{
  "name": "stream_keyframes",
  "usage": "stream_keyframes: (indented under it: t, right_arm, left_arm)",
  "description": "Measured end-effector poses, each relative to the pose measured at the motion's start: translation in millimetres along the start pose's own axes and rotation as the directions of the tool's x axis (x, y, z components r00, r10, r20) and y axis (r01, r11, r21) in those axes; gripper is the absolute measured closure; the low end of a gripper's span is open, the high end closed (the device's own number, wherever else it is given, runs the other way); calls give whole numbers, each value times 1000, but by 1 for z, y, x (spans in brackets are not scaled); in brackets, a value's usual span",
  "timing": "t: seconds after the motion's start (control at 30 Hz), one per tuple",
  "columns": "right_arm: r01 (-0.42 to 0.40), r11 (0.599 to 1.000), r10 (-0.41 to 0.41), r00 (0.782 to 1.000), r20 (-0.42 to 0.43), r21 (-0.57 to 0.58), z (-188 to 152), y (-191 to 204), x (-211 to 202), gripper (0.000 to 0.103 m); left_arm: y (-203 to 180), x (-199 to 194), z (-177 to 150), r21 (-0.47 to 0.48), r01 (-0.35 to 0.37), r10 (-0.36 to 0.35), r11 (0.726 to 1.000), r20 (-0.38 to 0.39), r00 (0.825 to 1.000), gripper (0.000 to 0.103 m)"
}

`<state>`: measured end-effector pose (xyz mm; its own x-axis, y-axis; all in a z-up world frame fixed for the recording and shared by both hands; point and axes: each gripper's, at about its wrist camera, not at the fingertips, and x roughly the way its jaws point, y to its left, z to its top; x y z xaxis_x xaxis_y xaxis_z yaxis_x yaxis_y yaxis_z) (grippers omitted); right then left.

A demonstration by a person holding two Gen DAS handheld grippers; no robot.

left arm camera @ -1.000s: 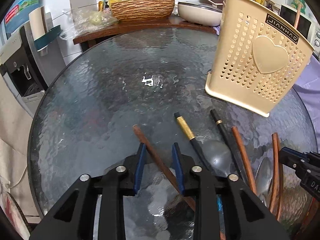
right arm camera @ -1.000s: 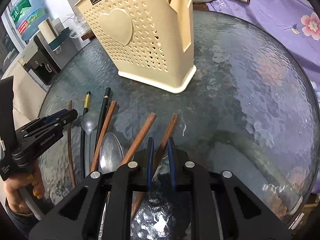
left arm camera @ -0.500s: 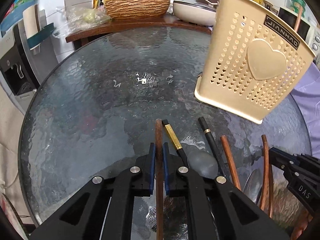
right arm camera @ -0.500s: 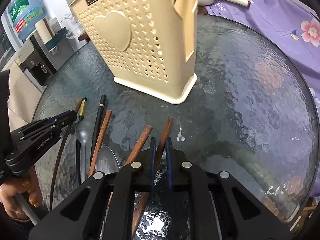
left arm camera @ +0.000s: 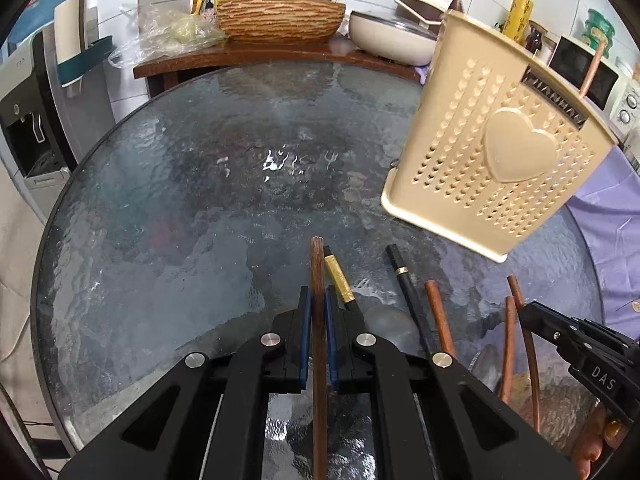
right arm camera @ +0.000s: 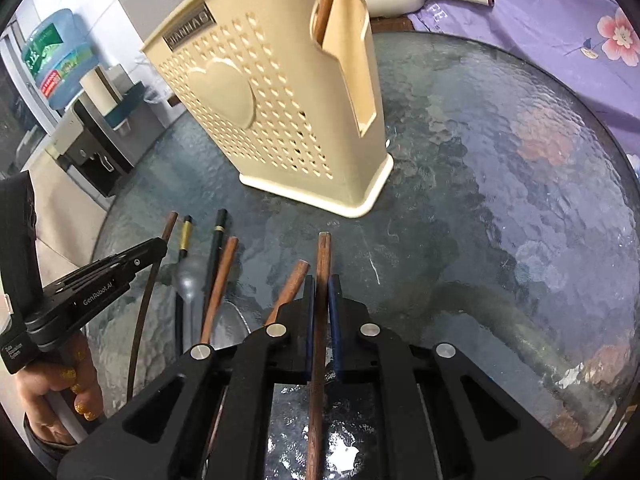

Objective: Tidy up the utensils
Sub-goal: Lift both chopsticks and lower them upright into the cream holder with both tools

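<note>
The left gripper [left arm camera: 317, 312] is clenched on 1 brown chopstick [left arm camera: 318, 280]. The right gripper [right arm camera: 322, 300] is clenched on another brown stick [right arm camera: 323, 264]. Each stick runs straight out between the blue pads [left arm camera: 305, 320], with its tip poking out toward the far side.

The holder [left arm camera: 492, 168] is a tan plastic box with little holes and a heart on it. It stands on the glass table [left arm camera: 160, 220], far and to the right of the left gripper. 1 brown stick already stands inside it.

More things lie on the table between the 2 grippers: a black stick with a gold band [left arm camera: 338, 276], a black chopstick [left arm camera: 404, 280], more brown sticks [left arm camera: 438, 312] and a spoon [right arm camera: 192, 276].

I think these sticks are light, thin and stiff. They will not bend or break easily. But they are smooth and round, so they may turn or slip in the pads. A grip near the middle of the stick looks best, so neither end hangs low.

The glass table looks hard and slick, so a dropped stick may roll away. The holder is light too and may tip over if a stick bumps its rim.
</note>
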<state>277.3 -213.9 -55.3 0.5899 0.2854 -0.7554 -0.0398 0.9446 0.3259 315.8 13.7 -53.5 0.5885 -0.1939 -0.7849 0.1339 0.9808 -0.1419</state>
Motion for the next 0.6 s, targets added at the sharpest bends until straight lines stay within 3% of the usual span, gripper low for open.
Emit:
stream_keyframes:
  t: [0.27, 0.6]
  right_arm:
    - [-129, 992, 129, 985, 111, -2, 3, 3, -47, 96]
    - [-200, 971, 228, 940, 255, -132, 2, 25, -125, 96]
  left_arm:
    - [-7, -47, 2, 21, 32, -34, 999, 104, 994, 96]
    - [-21, -111, 3, 77, 75, -91, 994, 233, 968, 97]
